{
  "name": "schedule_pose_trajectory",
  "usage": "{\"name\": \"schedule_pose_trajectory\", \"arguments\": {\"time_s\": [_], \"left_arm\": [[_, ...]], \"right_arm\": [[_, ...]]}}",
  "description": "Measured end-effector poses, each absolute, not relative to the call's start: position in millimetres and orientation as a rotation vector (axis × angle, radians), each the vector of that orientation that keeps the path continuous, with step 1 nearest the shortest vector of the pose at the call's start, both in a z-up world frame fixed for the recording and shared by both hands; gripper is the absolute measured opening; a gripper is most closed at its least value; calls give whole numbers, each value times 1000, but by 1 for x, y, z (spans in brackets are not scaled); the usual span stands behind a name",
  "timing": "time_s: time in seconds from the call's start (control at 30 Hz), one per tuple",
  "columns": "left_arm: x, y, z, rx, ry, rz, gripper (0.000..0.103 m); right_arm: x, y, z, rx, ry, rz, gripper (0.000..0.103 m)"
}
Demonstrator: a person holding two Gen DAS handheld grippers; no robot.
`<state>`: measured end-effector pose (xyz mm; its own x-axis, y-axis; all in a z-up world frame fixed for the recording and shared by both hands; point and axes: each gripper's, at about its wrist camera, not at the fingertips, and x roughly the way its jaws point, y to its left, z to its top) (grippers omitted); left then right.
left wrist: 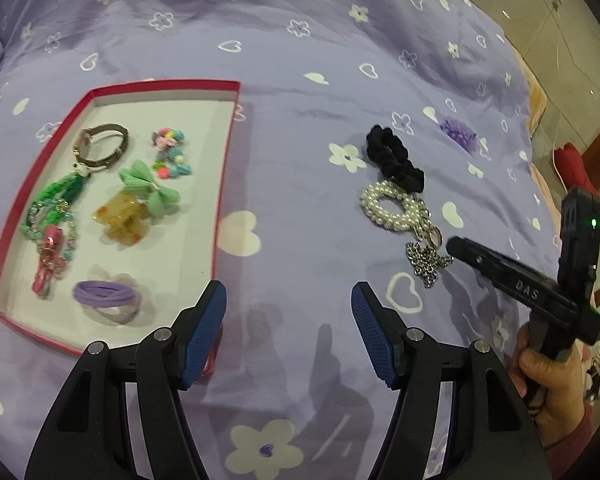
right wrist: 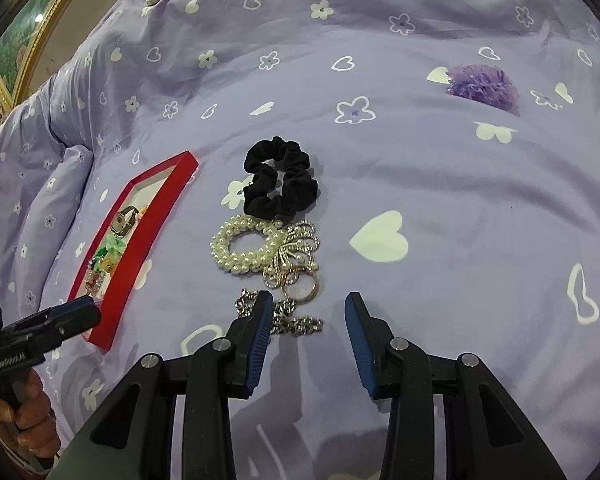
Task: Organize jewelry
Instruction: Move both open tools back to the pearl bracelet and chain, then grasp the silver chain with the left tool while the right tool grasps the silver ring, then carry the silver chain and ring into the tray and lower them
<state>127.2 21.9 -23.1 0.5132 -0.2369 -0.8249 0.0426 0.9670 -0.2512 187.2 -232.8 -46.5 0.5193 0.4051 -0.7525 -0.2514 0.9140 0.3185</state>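
Observation:
A red-rimmed tray (left wrist: 224,168) lies on the purple bedspread and holds several hair ties, clips and a watch (left wrist: 100,146). Loose on the spread are a black scrunchie (right wrist: 280,178), a pearl bracelet with a rhinestone bow (right wrist: 246,246), a gold ring (right wrist: 302,284), a silver chain (right wrist: 296,322) and a purple frilly tie (right wrist: 482,84). My left gripper (left wrist: 289,300) is open and empty, by the tray's near right corner. My right gripper (right wrist: 309,312) is open, hovering just over the silver chain, its left finger covering part of the chain.
The bedspread's right edge (left wrist: 530,92) drops to a tiled floor. A red object (left wrist: 572,160) lies past that edge. The tray also shows in the right wrist view (right wrist: 140,248), with the left gripper's tip (right wrist: 70,318) beside it.

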Motion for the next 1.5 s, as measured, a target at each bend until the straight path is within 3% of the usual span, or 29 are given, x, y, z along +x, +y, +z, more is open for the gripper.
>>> {"name": "schedule_pose_trajectory", "arguments": {"time_s": [0.2, 0.27, 0.33, 0.93, 0.97, 1.07, 1.1, 1.13, 1.5], "left_arm": [[131, 7, -32, -195, 1044, -206, 65], [133, 1, -34, -183, 1049, -223, 65], [136, -7, -35, -169, 1054, -250, 65], [170, -114, -55, 24, 1050, -389, 66], [171, -116, -56, 35, 1045, -384, 64], [170, -120, -55, 78, 1019, -377, 35], [170, -119, -54, 78, 1015, -382, 19], [171, -117, -53, 73, 1016, -396, 12], [148, -88, -36, 6, 978, -388, 8]], "right_arm": [[197, -218, -49, 132, 958, 416, 39], [201, -211, -53, 105, 967, 419, 36], [203, -210, -57, 99, 972, 414, 23], [180, -289, -32, 282, 900, 324, 23], [178, -293, -31, 290, 895, 321, 23], [176, -296, -28, 305, 888, 321, 23], [175, -296, -27, 307, 886, 321, 23], [175, -295, -27, 311, 886, 325, 23], [162, -271, -22, 290, 882, 381, 23]]}}
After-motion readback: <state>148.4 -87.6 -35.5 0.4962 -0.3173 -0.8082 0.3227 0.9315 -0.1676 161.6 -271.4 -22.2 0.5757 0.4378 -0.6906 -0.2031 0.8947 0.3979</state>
